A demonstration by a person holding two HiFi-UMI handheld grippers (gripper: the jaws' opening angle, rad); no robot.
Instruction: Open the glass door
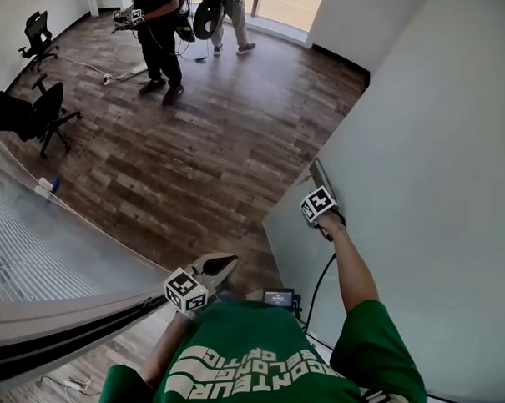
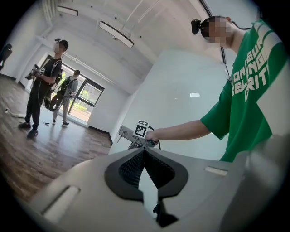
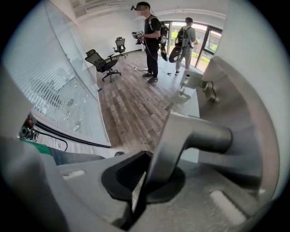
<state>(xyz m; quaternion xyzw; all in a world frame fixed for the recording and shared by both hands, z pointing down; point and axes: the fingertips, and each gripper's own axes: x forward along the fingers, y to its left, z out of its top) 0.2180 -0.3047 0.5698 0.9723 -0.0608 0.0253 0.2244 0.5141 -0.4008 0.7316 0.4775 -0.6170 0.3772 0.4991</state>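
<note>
The glass door (image 1: 419,189) is a frosted panel filling the right side of the head view, with its edge swung out over the wood floor. A metal lever handle (image 1: 321,175) sits on that edge. My right gripper (image 1: 322,188) points steeply down and is shut on it. In the right gripper view the handle (image 3: 190,133) runs down between the pads of that gripper (image 3: 147,170). My left gripper (image 1: 220,263) hangs near my chest, left of the door and apart from it. Its jaws meet with nothing between them (image 2: 145,152). The door (image 2: 181,99) lies ahead of it.
A glass partition (image 1: 37,239) with frosted stripes stands at the left, its dark bottom rail close to my left arm. Two office chairs (image 1: 40,110) sit at the far left. Two people (image 1: 157,34) stand at the back near a window, with a cable on the floor.
</note>
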